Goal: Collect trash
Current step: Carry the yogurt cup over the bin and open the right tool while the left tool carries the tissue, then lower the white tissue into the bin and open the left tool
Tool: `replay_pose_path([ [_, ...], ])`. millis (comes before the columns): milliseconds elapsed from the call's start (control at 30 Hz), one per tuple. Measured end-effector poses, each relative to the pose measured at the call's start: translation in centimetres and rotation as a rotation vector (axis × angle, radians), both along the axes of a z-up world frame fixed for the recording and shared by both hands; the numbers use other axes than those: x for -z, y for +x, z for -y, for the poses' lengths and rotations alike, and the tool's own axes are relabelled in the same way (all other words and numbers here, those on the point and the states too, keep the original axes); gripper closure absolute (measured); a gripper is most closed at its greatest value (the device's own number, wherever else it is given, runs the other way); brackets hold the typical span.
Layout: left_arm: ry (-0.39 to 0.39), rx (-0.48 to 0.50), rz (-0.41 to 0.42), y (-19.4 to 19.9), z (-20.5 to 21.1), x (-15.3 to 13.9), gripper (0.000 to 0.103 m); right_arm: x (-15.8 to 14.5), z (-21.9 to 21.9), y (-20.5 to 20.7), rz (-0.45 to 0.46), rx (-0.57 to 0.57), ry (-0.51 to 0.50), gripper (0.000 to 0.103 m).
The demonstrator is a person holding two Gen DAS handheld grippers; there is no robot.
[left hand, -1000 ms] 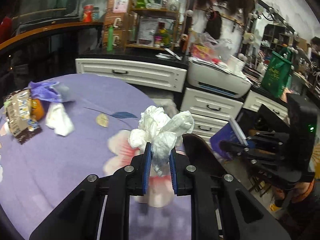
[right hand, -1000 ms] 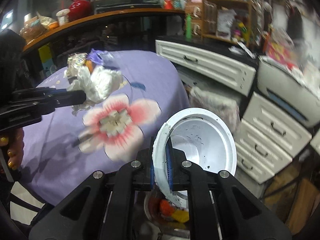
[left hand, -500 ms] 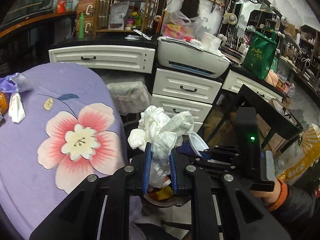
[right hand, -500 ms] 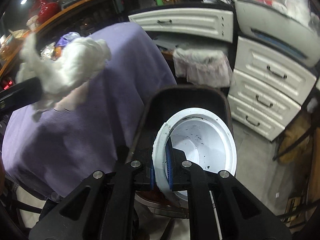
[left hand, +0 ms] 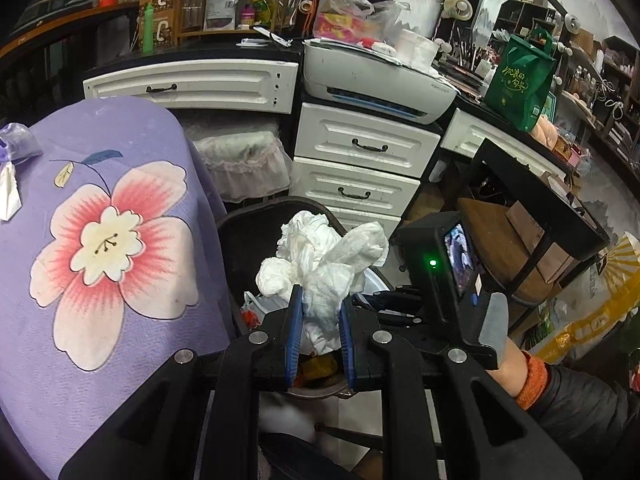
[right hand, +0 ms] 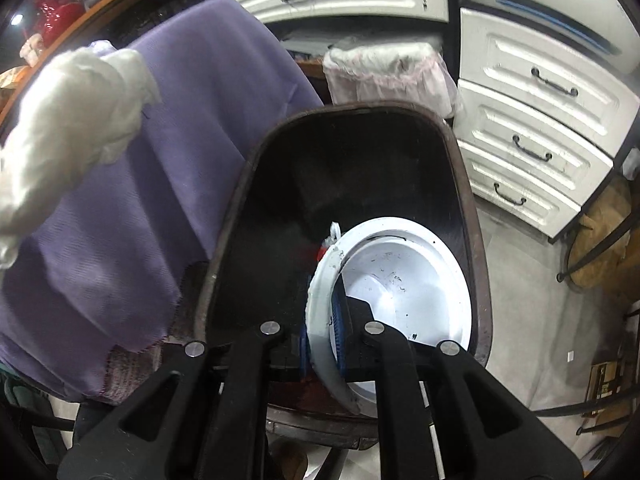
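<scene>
My left gripper [left hand: 319, 334] is shut on a wad of crumpled white tissue [left hand: 320, 264] and holds it past the table's edge, above the dark bin [left hand: 240, 236] that holds some trash. The tissue also shows blurred at the left of the right wrist view [right hand: 76, 116]. My right gripper [right hand: 324, 320] is shut on the rim of a white paper bowl [right hand: 400, 280], tilted on edge over the open dark bin [right hand: 344, 168]. The right gripper's body [left hand: 444, 276] shows just right of the tissue.
The table under a purple cloth with a pink flower [left hand: 108, 248] lies to the left, with a white scrap [left hand: 10, 194] and purple wrapper [left hand: 16, 144] at its far edge. White drawers [left hand: 360, 168], a printer [left hand: 380, 84] and a lace-covered basket [left hand: 240, 164] stand behind the bin.
Both grippers have moved from over the table to above the bin beside it. Each still holds its load: the tissue on the left, the bowl on the right.
</scene>
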State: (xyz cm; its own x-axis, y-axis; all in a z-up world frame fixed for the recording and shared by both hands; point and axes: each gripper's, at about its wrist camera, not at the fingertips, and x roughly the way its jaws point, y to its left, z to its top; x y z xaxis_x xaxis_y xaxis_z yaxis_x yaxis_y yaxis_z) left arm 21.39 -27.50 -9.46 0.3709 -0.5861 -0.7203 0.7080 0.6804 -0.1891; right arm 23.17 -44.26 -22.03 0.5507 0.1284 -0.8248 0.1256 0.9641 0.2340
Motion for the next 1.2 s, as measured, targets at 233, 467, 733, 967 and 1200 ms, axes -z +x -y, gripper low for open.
replay_pose_path([
  [233,0.029,0.007,-0.023,-0.2,0.7,1.4,0.086,-0.4,0.0,-0.4,0.040,0.013,-0.033,0.052],
  [467,0.054,0.008,-0.048,0.0,1.4,2.6,0.086,-2.2,1.2,-1.2,0.066,0.065,-0.081,0.047],
  [733,0.110,0.022,-0.070,0.4,3.0,4.8,0.086,-4.6,4.4,-3.4,0.114,0.186,-0.117,0.043],
  [967,0.156,0.024,-0.079,0.8,4.3,6.6,0.086,-6.6,6.4,-5.1,0.156,0.254,-0.149,0.039],
  [1200,0.203,0.018,-0.092,1.2,5.4,8.5,0.084,-7.9,7.3,-5.8,0.187,0.295,-0.127,0.039],
])
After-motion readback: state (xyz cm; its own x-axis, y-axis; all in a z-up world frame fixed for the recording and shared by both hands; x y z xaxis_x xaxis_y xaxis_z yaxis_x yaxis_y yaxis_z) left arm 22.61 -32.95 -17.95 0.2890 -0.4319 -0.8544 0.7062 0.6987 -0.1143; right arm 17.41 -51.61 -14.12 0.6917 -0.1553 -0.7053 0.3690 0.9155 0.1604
